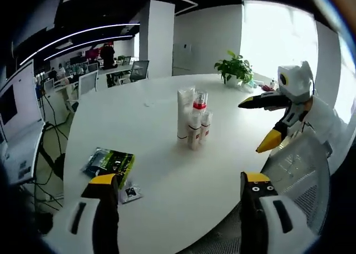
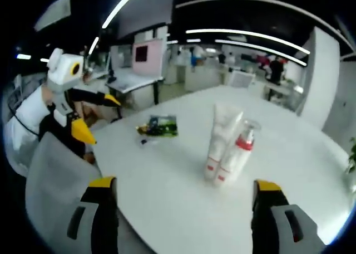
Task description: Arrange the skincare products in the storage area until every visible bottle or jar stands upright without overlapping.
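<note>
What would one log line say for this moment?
left gripper: open | right gripper: open | bottles: upright, clustered on table, untouched

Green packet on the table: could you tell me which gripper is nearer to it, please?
Left. The left gripper hovers open just short of the packet, which lies just ahead of one jaw. The right gripper faces it from across the table.
</note>
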